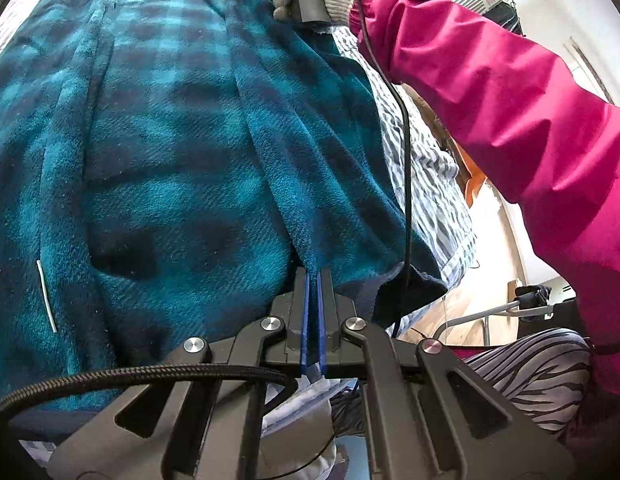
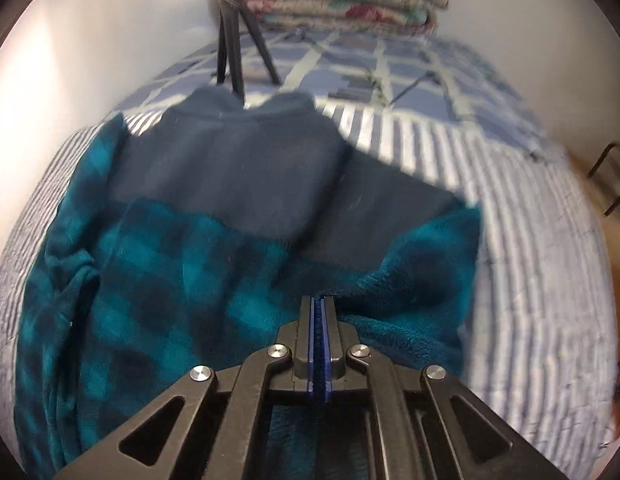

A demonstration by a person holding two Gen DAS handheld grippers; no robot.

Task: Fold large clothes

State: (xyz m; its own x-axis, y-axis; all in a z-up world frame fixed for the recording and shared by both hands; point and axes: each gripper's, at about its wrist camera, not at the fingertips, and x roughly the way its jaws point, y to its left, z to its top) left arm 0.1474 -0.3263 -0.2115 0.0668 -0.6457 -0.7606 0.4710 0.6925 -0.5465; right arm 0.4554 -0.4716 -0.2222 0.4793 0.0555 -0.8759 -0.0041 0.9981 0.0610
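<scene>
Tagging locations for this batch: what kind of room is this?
Most likely a bedroom. The teal plaid fleece garment lies on a bed with a striped cover, folded blankets are stacked at its far end, and wood flooring shows beside it.

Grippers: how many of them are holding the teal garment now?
2. The left gripper is shut on a fold of the garment near its lower edge. The right gripper is shut on another edge, over the striped bed.
</scene>
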